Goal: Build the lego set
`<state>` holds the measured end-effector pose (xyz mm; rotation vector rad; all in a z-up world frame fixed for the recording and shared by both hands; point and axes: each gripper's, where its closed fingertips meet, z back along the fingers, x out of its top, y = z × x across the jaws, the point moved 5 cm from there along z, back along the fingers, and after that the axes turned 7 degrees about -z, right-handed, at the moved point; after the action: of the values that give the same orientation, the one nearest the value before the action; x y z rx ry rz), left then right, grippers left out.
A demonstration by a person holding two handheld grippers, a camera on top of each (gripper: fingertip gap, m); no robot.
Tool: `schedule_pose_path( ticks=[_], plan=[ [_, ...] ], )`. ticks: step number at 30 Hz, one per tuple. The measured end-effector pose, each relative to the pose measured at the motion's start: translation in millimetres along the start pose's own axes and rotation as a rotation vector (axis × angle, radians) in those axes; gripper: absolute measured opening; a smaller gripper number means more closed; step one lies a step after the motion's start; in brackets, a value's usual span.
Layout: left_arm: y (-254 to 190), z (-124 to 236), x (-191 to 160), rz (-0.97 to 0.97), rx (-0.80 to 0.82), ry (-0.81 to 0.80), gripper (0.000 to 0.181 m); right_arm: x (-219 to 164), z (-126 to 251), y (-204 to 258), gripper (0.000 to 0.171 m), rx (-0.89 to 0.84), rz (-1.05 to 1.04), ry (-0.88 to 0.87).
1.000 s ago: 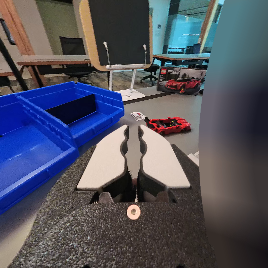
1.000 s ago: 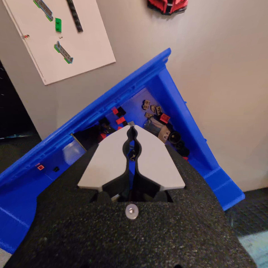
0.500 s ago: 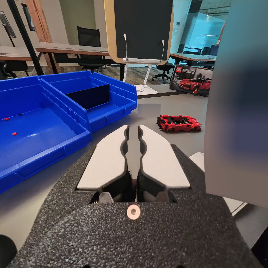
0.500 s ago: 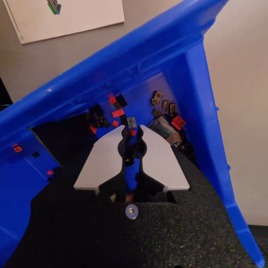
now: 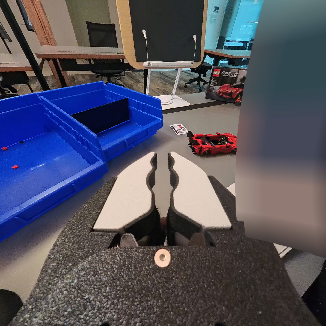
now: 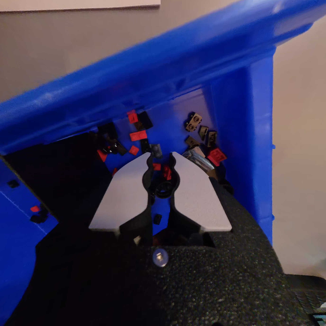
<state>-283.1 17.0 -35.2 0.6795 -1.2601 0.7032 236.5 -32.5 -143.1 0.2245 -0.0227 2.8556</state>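
Note:
In the left wrist view, a partly built red Lego car (image 5: 212,143) sits on the grey table, ahead and to the right of my left gripper (image 5: 161,155). That gripper is empty, its fingers a narrow gap apart. In the right wrist view, my right gripper (image 6: 160,154) is open and low inside a blue bin (image 6: 158,70). It hangs over several loose red pieces (image 6: 138,135), tan pieces (image 6: 194,121) and black pieces. A black ring piece (image 6: 164,189) shows in the gap between the fingers; I cannot tell whether they touch it. A red brick (image 6: 216,156) lies to the right.
Two blue bins (image 5: 53,185) stand left of the left gripper; the far one (image 5: 134,134) has a black divider. A small sticker sheet (image 5: 178,129), the Lego box (image 5: 226,84) and a white stand base (image 5: 173,102) lie beyond. The bin's black divider (image 6: 53,176) is left of the right gripper. The gap from one gripper's tips to the other's is roughly 50 cm. My right gripper is the nearer one to the red brick (image 6: 216,156): about 4 cm, against 50 cm.
My right gripper has gone from shut above the bin to open and deep inside it, close to the loose pieces. The left gripper drew back a little, then held still.

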Motion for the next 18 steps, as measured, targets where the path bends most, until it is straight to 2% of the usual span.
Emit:
schedule_pose_path(
  ticks=[6,12,18],
  plan=[
    [-2.3,-0.3,-0.5,-0.006,-0.007,0.008,0.012,-0.5,1.6,2.1,0.021,-0.046,0.038,0.009],
    [-2.9,3.8,1.1,-0.008,-0.006,0.001,0.012,3.1,-1.2,-1.1,0.016,-0.018,0.063,-0.003],
    [-1.1,13.4,-0.8,-0.006,0.015,-0.006,0.012,5.6,-3.4,-2.3,0.019,-0.005,0.103,0.009]
  ],
)
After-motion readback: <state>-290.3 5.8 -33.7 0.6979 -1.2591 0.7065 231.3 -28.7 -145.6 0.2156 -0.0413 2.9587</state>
